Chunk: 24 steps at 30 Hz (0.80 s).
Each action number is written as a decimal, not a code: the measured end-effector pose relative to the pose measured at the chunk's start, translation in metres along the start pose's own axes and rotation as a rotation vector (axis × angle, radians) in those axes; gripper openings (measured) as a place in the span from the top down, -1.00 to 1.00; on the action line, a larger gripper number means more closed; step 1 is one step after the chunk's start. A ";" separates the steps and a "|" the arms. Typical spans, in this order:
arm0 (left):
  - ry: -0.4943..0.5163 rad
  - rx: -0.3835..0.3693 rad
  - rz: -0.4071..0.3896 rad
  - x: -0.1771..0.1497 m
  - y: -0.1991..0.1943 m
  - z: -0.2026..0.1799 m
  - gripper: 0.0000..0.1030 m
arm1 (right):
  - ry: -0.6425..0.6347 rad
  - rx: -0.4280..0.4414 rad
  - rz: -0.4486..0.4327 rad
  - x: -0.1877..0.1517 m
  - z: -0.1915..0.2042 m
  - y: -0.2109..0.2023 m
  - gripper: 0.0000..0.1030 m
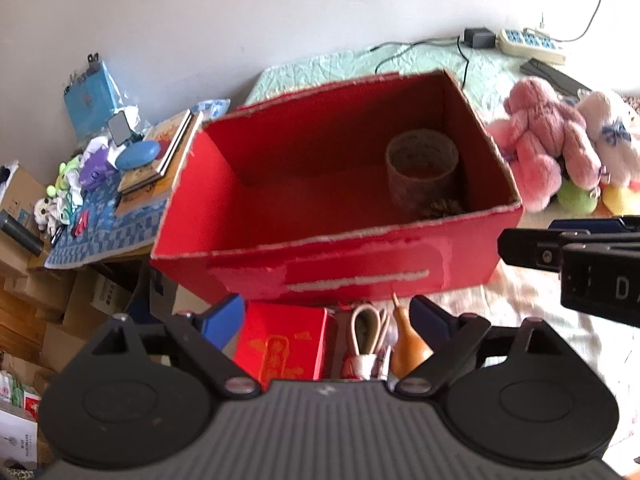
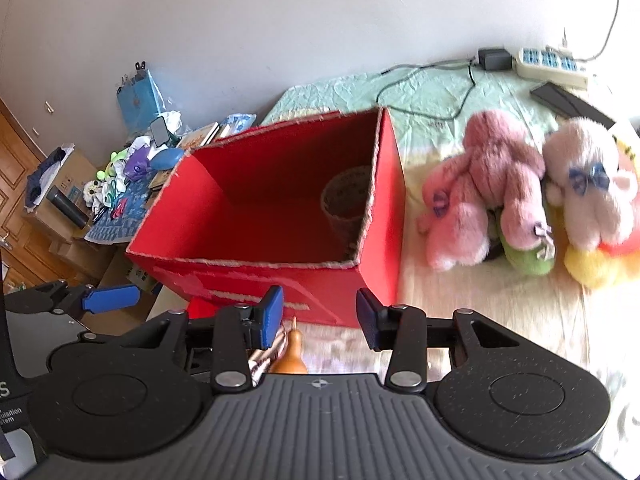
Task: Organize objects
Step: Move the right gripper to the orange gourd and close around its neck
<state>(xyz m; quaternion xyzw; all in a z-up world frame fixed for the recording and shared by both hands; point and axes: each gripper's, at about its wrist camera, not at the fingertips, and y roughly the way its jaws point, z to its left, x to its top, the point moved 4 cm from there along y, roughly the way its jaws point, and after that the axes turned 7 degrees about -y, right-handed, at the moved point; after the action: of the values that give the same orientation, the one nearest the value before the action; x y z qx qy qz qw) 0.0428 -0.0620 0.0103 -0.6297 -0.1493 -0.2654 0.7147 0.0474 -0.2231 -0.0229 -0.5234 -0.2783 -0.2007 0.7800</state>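
A large open red cardboard box (image 1: 320, 264) (image 2: 256, 276) stands on the bed, with a brown tape roll (image 1: 422, 168) (image 2: 348, 200) inside at its right end. In front of it lie a small red box (image 1: 280, 344), a coiled cable (image 1: 366, 332) and an orange gourd (image 1: 408, 344) (image 2: 290, 360). My left gripper (image 1: 326, 320) hovers open over these three, touching none. My right gripper (image 2: 320, 318) is open just before the box's near right corner, with nothing between its fingers. In each wrist view the other gripper shows at the edge.
Pink (image 1: 536, 136) (image 2: 480, 184) and white (image 2: 588, 184) plush toys lie right of the box, over green and yellow ones. A power strip (image 2: 552, 64) and adapter sit at the back. A cluttered side table (image 1: 104, 216) with books stands left, cardboard cartons below.
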 end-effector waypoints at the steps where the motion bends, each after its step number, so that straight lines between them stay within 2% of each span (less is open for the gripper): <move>1: 0.003 0.006 0.007 -0.002 0.001 -0.001 -0.76 | 0.011 0.007 0.007 -0.003 -0.002 0.001 0.15; 16: 0.021 0.034 0.107 -0.028 0.022 -0.004 -0.76 | 0.128 0.130 0.136 -0.040 -0.011 0.031 0.13; 24: 0.018 0.007 0.111 -0.034 0.030 -0.002 -0.76 | 0.167 0.191 0.178 -0.052 -0.014 0.039 0.11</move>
<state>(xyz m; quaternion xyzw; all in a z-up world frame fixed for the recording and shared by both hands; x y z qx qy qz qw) 0.0323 -0.0555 -0.0330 -0.6323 -0.1087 -0.2303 0.7317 0.0349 -0.2208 -0.0878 -0.4507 -0.1826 -0.1463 0.8614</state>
